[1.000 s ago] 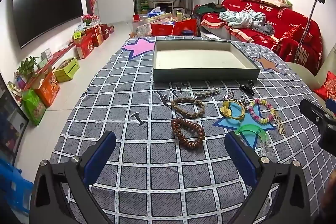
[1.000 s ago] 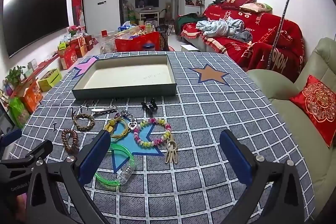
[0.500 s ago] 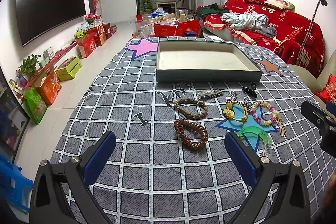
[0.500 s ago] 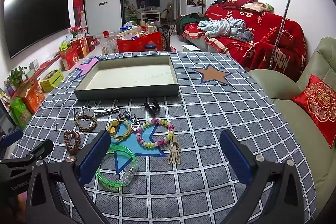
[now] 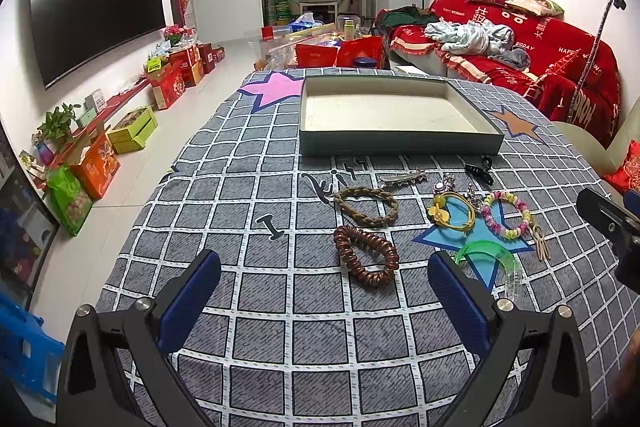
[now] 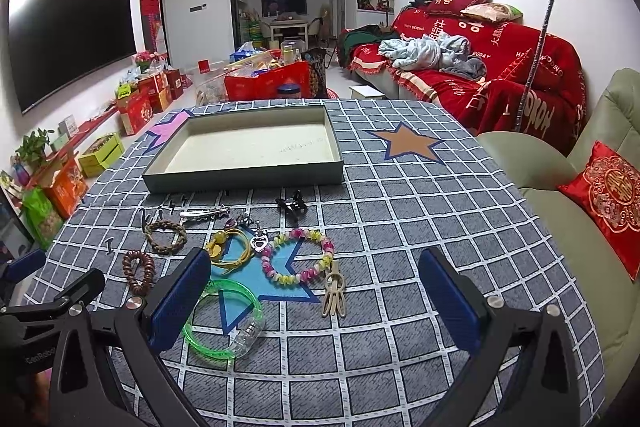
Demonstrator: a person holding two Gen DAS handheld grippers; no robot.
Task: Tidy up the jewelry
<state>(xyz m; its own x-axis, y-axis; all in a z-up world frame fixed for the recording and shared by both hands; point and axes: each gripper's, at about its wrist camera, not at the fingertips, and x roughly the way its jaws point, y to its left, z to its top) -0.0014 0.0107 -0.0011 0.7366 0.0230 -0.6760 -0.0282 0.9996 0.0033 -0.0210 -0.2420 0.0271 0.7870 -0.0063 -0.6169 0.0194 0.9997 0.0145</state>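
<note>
An empty grey-green tray (image 5: pixel 400 143) (image 6: pixel 244 181) sits at the far middle of the checked tablecloth. In front of it lie a brown bead bracelet (image 5: pixel 366 261) (image 6: pixel 138 271), a braided bracelet (image 5: pixel 366 207) (image 6: pixel 166 235), a yellow bangle (image 5: pixel 452 213) (image 6: pixel 228 253), a pink-yellow bead bracelet (image 5: pixel 506 215) (image 6: pixel 298 257), a green bangle (image 5: pixel 490 255) (image 6: pixel 222 323), a silver clip (image 5: pixel 402 179), a black claw clip (image 5: pixel 478 171) (image 6: pixel 292 205) and a beige clip (image 6: pixel 334 293). My left gripper (image 5: pixel 324 301) is open, just before the brown bracelet. My right gripper (image 6: pixel 316 301) is open, near the beige clip.
A red-covered sofa (image 6: pixel 500 75) and a green armchair with a red cushion (image 6: pixel 608 195) stand to the right. Boxes and bags (image 5: pixel 92 163) line the floor on the left under a wall television. The table's left edge (image 5: pixel 168 179) drops to the floor.
Both grippers have moved slightly forward toward the jewelry. Both stay open and empty. The jewelry has not moved.
</note>
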